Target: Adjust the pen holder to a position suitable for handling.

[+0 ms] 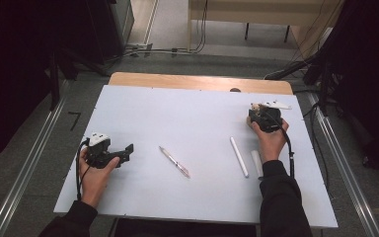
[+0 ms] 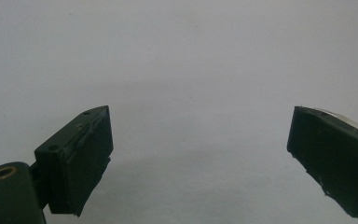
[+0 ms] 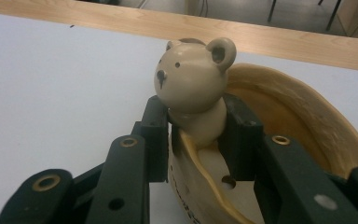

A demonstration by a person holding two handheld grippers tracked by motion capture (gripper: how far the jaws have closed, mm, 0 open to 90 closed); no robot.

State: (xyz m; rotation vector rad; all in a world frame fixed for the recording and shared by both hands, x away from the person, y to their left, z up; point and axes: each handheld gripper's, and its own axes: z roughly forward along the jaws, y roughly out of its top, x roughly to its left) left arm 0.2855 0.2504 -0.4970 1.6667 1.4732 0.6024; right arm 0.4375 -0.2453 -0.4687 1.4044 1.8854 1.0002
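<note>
Setting: a white tabletop (image 1: pixel 187 113) over a wooden desk, dark curtains on either side, cables on the grey floor beyond.
Right tool (image 3: pixel 196 121): closed on the neck of a cream bear figurine (image 3: pixel 193 77), which is joined to a yellowish shell-like dish (image 3: pixel 307 121); in the high view it sits at the far right of the tabletop (image 1: pixel 265 117).
Left tool (image 2: pixel 200 149): jaws wide apart, nothing between them, near the left edge of the tabletop (image 1: pixel 109 154).
Other items: a pen (image 1: pixel 174 161) lies mid-tabletop; a white stick (image 1: pixel 239 156) and a shorter white piece (image 1: pixel 256 163), likely a cap, lie just beside the person's right forearm.
Step in hand: judged to be holding or moving the bear figurine.
Doing it well: the grip sits on a narrow, rounded neck, so keep the squeeze steady and the piece upright; a glossy surface may slip or swivel if tilted.
Caution: the dish looks heavy on one side, so move slowly and set it down flat, away from the white stick.
</note>
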